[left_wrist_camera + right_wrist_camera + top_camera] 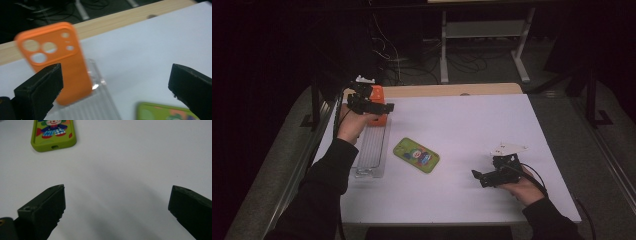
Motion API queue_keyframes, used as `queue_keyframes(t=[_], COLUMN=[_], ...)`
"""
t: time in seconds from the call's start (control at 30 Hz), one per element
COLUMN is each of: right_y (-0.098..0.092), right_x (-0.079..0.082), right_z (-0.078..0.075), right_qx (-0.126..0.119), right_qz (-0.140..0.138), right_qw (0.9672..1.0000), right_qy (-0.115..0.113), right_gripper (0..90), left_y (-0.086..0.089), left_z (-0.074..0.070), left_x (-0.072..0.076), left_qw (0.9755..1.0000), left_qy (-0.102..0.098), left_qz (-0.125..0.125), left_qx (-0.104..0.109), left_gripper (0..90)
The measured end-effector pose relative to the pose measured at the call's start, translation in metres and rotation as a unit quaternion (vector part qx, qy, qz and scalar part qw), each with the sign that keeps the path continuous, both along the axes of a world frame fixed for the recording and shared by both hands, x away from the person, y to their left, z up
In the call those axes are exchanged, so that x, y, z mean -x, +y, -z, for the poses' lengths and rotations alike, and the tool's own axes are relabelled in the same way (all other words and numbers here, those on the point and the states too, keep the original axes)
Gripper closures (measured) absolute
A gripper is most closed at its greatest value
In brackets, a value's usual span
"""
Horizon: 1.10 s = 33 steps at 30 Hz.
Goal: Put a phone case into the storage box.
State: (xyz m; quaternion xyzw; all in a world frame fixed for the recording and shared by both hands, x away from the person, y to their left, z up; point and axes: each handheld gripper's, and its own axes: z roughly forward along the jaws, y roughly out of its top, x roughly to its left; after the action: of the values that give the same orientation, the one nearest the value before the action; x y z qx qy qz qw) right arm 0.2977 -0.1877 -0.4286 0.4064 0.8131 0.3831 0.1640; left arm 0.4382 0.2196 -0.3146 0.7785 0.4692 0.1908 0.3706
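Presently the left gripper (pixel 116 82) stands released, jaws wide and empty, just beside the orange case (pixel 56 62) propped upright in the clear rack (pixel 372 150); a careless sweep could topple it. The right gripper (pixel 484 176) is likewise released, resting near the table (pixel 472 205) edge, open room around the green case (pixel 416 155).

**Bkgd around the white tabletop**

White tabletop (pixel 492 130): plain, bare sheet. Wooden strip (pixel 452 90) runs along its far edge, touching it. Beyond that edge, a pale metal desk frame (pixel 482 29) w/ two legs. Loose cables (pixel 387 50) on the floor left of the frame. Grey floor (pixel 597 150) on both sides of the tabletop.
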Motion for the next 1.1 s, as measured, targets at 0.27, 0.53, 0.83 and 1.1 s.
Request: queue_keyframes(t=[0.27, 0.53, 0.83, 1.1], right_y=[-0.002, -0.005, -0.005, 0.002], right_x=[-0.005, -0.007, -0.011, -0.015], right_z=[-0.006, -0.012, -0.023, -0.032], right_qx=[-0.013, -0.019, -0.022, -0.024], right_qz=[-0.006, -0.030, -0.042, -0.070], right_qw=[0.9999, 0.9994, 0.9988, 0.9967], right_qy=[-0.004, -0.005, 0.011, 0.032], right_gripper=[0.2, 0.2, 0.2, 0.2], left_y=[-0.020, -0.026, -0.026, -0.023], left_z=[0.008, 0.025, 0.040, 0.057], left_x=[0.031, 0.058, 0.088, 0.107], left_qw=[0.9971, 0.9902, 0.9825, 0.9769], left_qy=[-0.009, -0.009, -0.024, -0.010], left_qz=[0.072, 0.127, 0.175, 0.207], left_qx=[0.023, 0.057, 0.060, 0.052], left_gripper=[0.0, 0.0, 0.0, 0.0])
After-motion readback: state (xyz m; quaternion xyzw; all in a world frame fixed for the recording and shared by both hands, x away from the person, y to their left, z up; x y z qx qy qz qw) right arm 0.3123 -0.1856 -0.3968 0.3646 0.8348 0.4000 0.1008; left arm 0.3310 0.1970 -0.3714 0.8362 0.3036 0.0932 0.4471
